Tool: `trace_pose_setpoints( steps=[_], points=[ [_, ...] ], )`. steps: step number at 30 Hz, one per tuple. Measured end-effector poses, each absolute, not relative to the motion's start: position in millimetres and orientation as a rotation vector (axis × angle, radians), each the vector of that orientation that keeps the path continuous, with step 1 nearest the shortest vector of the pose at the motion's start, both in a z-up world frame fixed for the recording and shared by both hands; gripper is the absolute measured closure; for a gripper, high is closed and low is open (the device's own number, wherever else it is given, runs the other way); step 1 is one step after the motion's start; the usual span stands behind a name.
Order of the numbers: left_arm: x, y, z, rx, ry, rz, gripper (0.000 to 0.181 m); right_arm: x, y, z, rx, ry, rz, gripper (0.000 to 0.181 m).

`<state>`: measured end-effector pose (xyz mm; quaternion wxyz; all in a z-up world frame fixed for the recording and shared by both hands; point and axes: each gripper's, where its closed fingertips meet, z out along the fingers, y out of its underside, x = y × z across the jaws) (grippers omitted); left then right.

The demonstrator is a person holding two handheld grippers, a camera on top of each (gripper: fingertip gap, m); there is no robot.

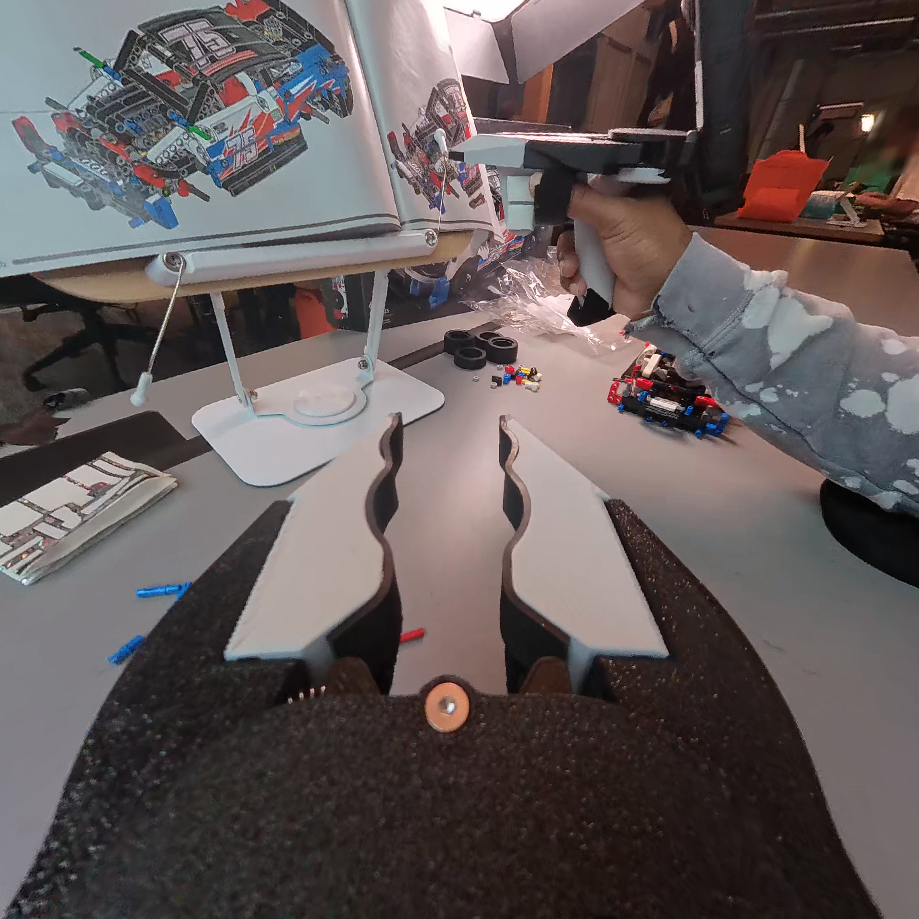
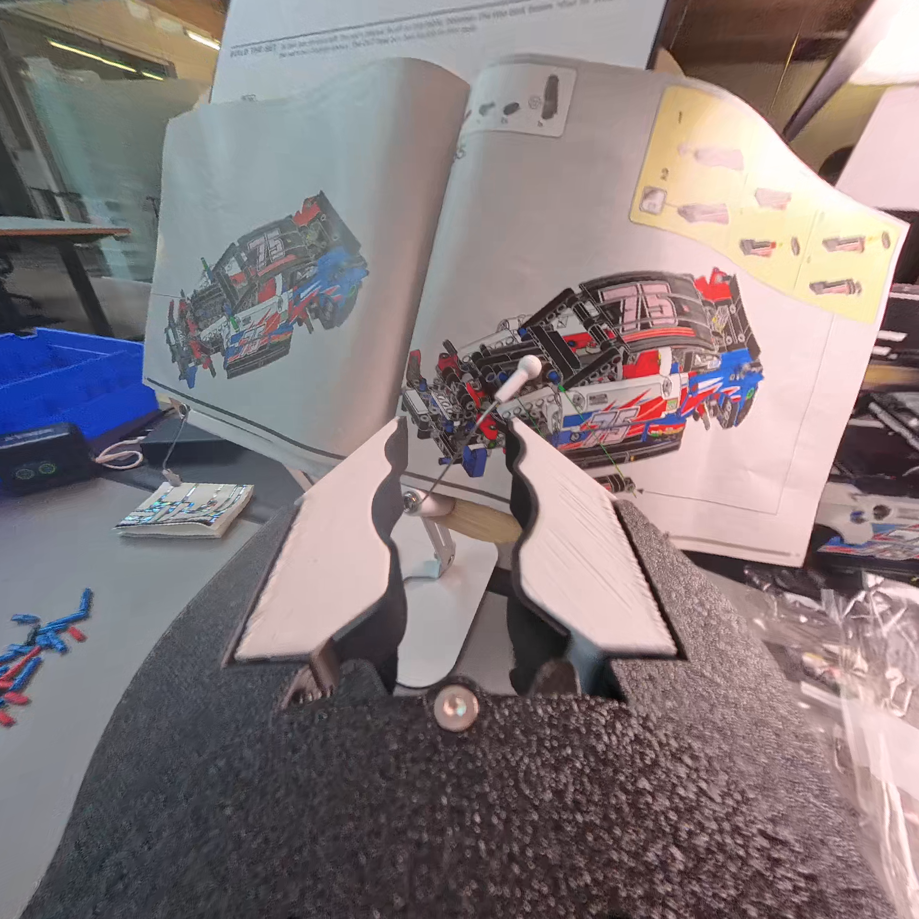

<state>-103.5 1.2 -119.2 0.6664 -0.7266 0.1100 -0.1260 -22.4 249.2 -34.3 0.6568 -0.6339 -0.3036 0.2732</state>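
An open instruction booklet [image 2: 547,209] with pictures of a race car stands on a white book stand [image 1: 318,422]. My right gripper [image 2: 455,427] is open, raised close in front of the right-hand page. The stand's wire page holder with its white tip [image 2: 519,375] lies just beyond the gap between the fingertips, held by neither. In the left wrist view the right gripper [image 1: 460,154], held by a hand [image 1: 626,238], points at that same holder tip [image 1: 440,135]. My left gripper [image 1: 450,422] is open and empty, low over the grey table [image 1: 621,572], just in front of the stand's base.
Several black tyres [image 1: 480,348], small loose pieces [image 1: 517,375] and a partly built model [image 1: 666,398] lie beyond the left gripper. A folded printed sheet [image 1: 74,517] and blue pins [image 1: 159,591] lie left. A clear plastic bag [image 1: 527,303], a blue bin [image 2: 64,373] and a black round object [image 1: 870,532] are nearby. About 30 centimetres separates my left fingertips from my right.
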Motion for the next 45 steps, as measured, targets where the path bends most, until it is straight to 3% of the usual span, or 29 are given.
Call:
trace_pose_setpoints(
  steps=[3, 6, 7, 10, 28, 33, 38, 45],
  points=[
    [-107.3, 21.6, -109.9, -1.616, 0.242, -0.285, 0.144, -47.6, 234.5, -26.3, -1.372, -0.759, 0.543, 0.135],
    [-110.8, 44.5, -98.5, -1.592, 0.228, -0.296, 0.144, -77.2, 231.8, -29.1, -1.385, -0.830, 0.415, 0.107],
    [-112.0, 50.5, -94.8, -1.584, 0.227, -0.294, 0.144, -81.4, 236.7, -30.6, -1.380, -0.831, 0.342, 0.105],
    [-114.5, 56.7, -87.6, -1.561, 0.226, -0.293, 0.144, -83.1, 251.2, -46.3, -1.404, -0.839, 0.223, 0.108],
    [-123.2, 49.6, -111.3, -1.600, 0.214, -0.303, 0.144, -71.7, 253.0, -49.3, -1.346, -0.903, 0.557, 0.113],
    [-122.7, 50.9, -115.3, -1.609, 0.216, -0.312, 0.145, -45.0, 252.8, -35.2, -1.313, -0.757, 0.565, 0.124],
    [-121.9, 51.6, -118.2, -1.614, 0.220, -0.322, 0.144, -30.3, 279.3, -53.4, -1.442, -0.612, 0.554, 0.109],
    [-121.9, 50.8, -121.4, -1.620, 0.226, -0.330, 0.145, -31.9, 289.7, -52.6, -1.432, -0.622, 0.497, 0.114]
  ],
)
